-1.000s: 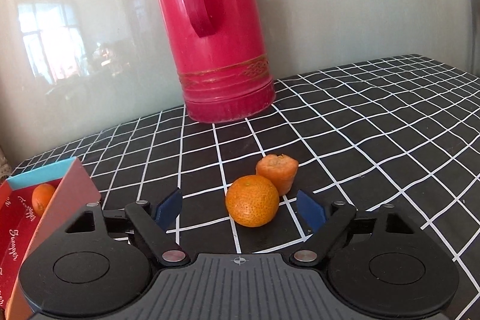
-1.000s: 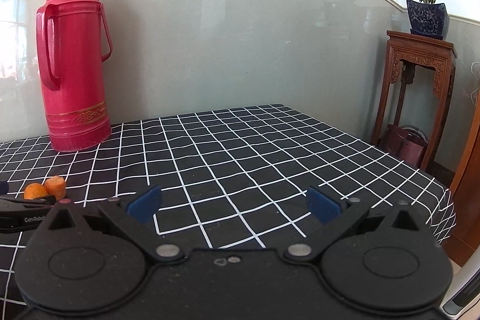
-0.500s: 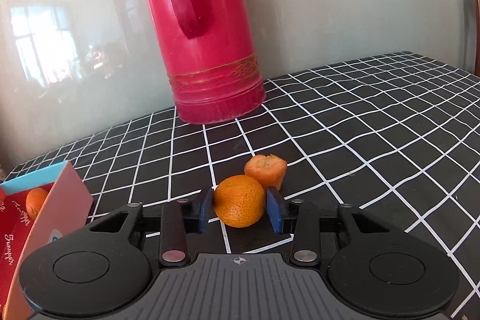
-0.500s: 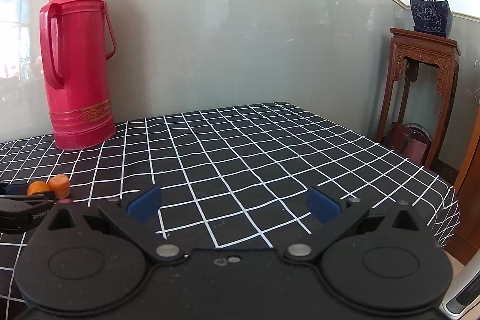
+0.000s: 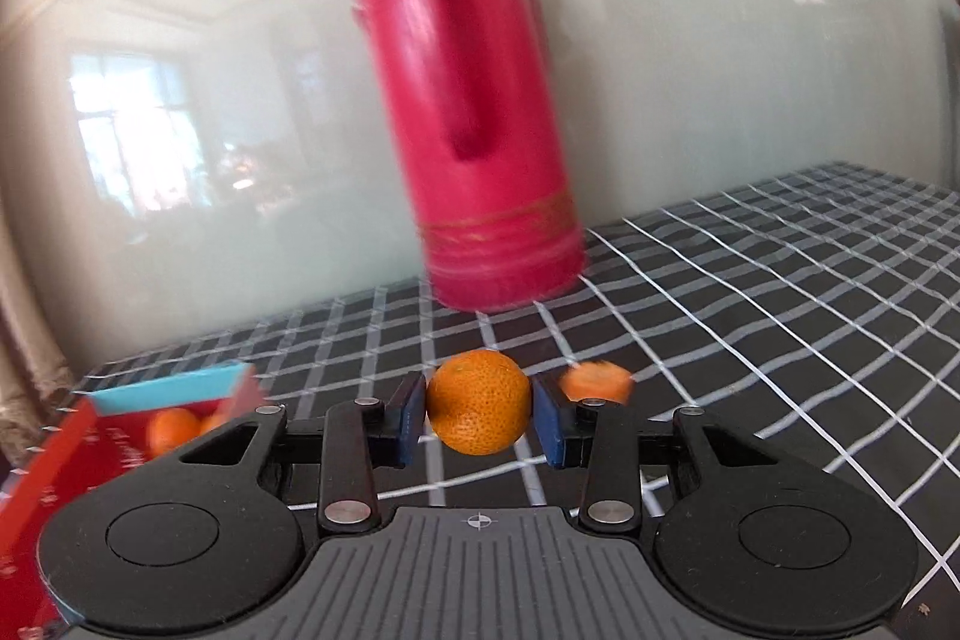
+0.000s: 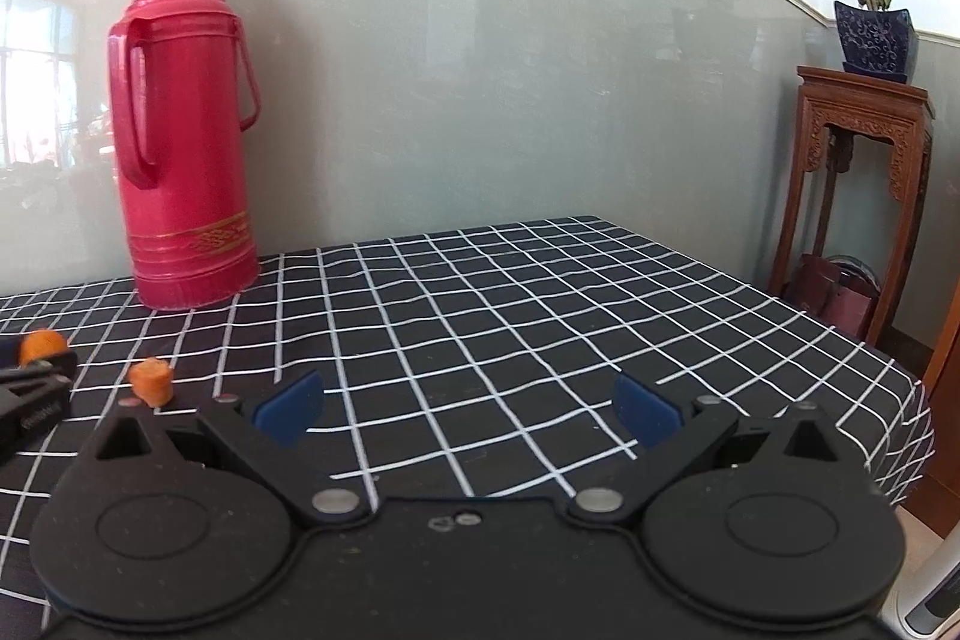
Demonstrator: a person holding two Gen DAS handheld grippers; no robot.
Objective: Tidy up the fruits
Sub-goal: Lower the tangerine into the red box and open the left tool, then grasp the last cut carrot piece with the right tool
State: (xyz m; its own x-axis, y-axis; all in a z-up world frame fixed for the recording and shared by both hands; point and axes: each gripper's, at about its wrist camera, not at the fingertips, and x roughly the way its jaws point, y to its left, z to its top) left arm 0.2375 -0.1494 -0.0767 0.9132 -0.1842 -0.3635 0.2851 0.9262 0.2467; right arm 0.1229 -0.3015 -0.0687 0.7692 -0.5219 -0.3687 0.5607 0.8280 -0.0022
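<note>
Tangerine (image 5: 479,402) now lifted, left gripper (image 5: 480,418) still clamped.

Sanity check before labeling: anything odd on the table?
One thing: the orange stub on the tablecloth looks cut flat on top, more like a carrot piece than whole fruit. The left gripper holds a tangerine.

Mandarin (image 5: 479,401) now clamped, off table.

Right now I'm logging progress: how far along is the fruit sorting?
Done: oranges already lie in the red box. In hand: the left gripper clamps a mandarin. Left: the orange piece sits on the tablecloth; the right gripper is open, holding nothing.
</note>
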